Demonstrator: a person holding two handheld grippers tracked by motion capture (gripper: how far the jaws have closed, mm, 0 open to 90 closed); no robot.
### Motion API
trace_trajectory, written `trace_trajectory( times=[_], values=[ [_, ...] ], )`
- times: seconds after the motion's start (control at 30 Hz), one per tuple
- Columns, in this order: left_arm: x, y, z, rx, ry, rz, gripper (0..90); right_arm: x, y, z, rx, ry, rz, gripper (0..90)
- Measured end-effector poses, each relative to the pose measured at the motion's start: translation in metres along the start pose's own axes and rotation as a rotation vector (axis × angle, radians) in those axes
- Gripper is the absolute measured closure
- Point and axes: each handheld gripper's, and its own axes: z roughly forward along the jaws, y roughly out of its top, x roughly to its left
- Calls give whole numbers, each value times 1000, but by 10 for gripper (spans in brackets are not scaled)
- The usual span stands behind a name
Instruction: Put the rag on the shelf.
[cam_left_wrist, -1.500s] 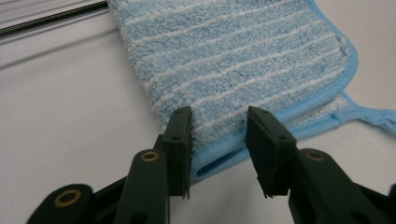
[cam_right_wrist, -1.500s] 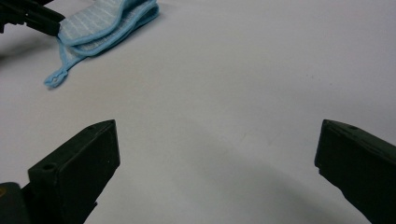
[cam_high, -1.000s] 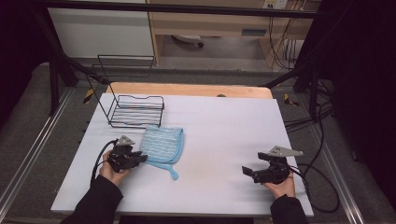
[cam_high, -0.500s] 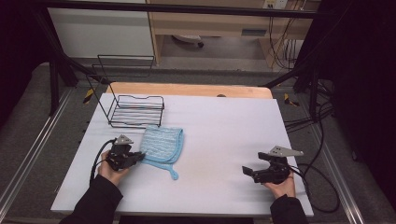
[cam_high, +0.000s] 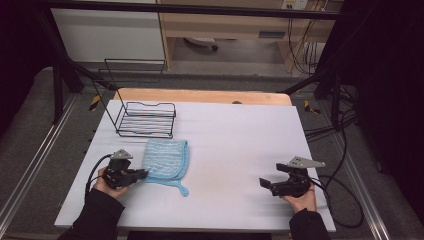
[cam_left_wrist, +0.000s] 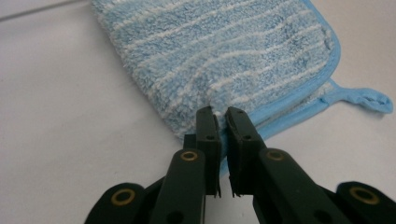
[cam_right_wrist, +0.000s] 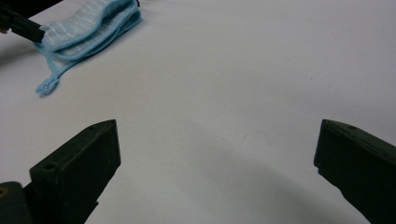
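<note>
A light blue striped cloth (cam_high: 167, 157) lies folded on the white table (cam_high: 235, 145), left of centre, its hanging loop (cam_high: 182, 190) trailing toward the near edge. My left gripper (cam_high: 144, 173) is at the cloth's near left corner. In the left gripper view the cloth (cam_left_wrist: 224, 56) spreads out ahead, and the left gripper (cam_left_wrist: 223, 116) is shut on its bound edge, with blue fabric showing in the thin slit between the jaws. My right gripper (cam_high: 266, 184) rests low at the table's right side, open. The right gripper (cam_right_wrist: 217, 163) has bare table between its jaws, and the cloth (cam_right_wrist: 88, 28) lies far off.
A black wire rack (cam_high: 147, 120) with a tall back frame stands at the table's far left, just beyond the cloth. A wooden strip (cam_high: 200, 96) runs along the far edge. Cables (cam_high: 340, 200) trail off the right side.
My left gripper has eased slightly left and toward the person at the cloth's corner. The right gripper has stayed put.
</note>
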Motion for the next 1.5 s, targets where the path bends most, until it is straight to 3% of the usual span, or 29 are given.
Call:
trace_trajectory(
  times=[0.6, 0.83, 1.0, 1.23, 1.4, 1.5],
  values=[
    [-1, -29, -23, 7, -16, 30, 838, 5, 2, 2, -1, 0, -12, 18],
    [0, -32, -28, -27, -23, 34, 797, 14, 6, 7, 8, -1, -33, 36],
    [-2, -27, -35, -89, 11, 30, 665, 33, 16, 20, 11, 22, -45, 85],
    [-4, -23, -36, -126, 43, 11, 514, 70, 34, 51, 33, 88, -93, 188],
    [-13, -22, -29, -100, 2, 31, 590, 102, 45, 81, 66, 137, -137, 266],
    [-18, -21, -24, -69, 14, 50, 604, 120, 51, 100, 83, 159, -143, 307]
  ],
)
